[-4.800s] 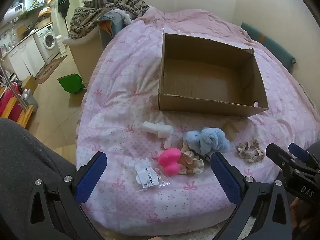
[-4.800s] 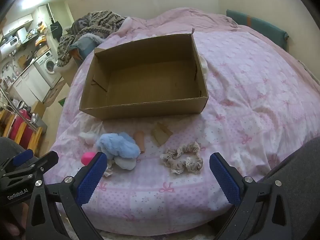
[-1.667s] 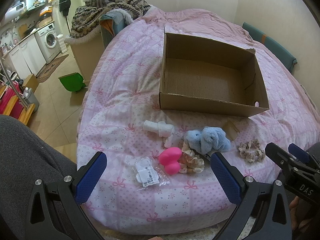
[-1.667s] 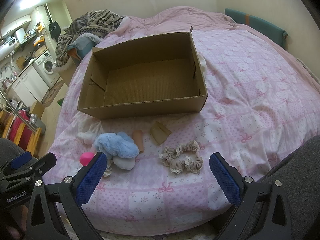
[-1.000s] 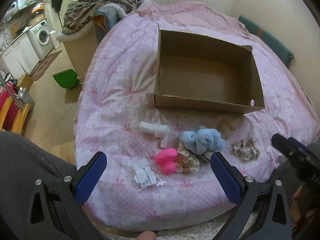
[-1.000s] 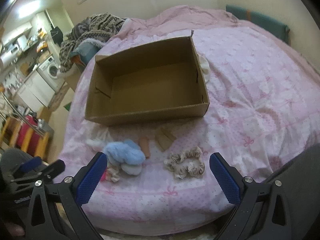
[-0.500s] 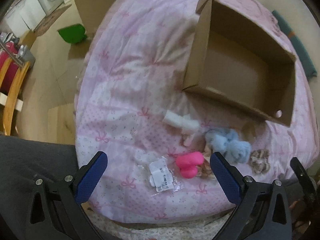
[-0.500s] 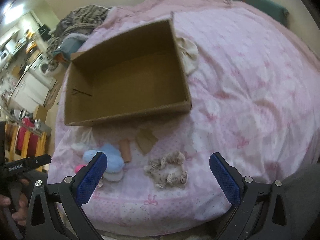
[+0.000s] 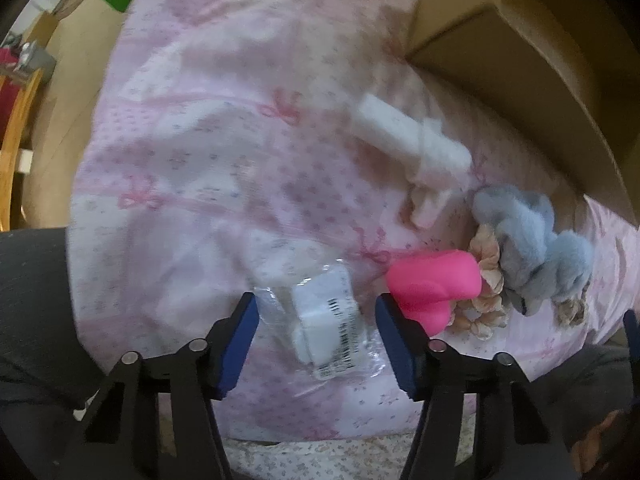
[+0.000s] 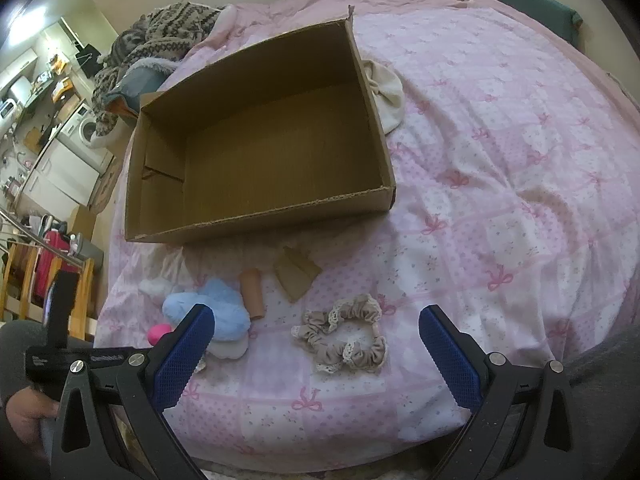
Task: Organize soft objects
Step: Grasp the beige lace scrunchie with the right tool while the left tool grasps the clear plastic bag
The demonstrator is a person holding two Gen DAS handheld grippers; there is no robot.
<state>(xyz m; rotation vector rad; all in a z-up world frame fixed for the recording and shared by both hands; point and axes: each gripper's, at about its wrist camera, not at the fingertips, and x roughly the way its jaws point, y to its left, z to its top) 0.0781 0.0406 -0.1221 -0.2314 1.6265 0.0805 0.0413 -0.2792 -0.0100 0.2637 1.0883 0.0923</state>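
Observation:
My left gripper (image 9: 316, 334) points straight down at the pink quilt, and its jaws are closing. Between the blue pads lies a clear plastic packet (image 9: 324, 320) with a white item and a barcode label; the pads stand just clear of it. To its right lie a pink heart-shaped toy (image 9: 432, 284), a floral scrunchie (image 9: 486, 280) and a blue plush (image 9: 532, 248). A white rolled cloth (image 9: 408, 140) lies farther up. My right gripper (image 10: 316, 356) hangs open over a beige lace scrunchie (image 10: 344, 340). The open cardboard box (image 10: 260, 224) holds nothing.
A cardboard scrap (image 10: 296, 272) and a tan tube (image 10: 252, 292) lie in front of the box. A cream cloth (image 10: 384, 92) sits behind its right wall. Piled blankets (image 10: 168, 36) are at the far left. The bed's edge drops off close below both grippers.
My left gripper tipped downward and sank toward the quilt, its jaws narrowing around the clear packet. The right gripper shifted slightly, then held still, open.

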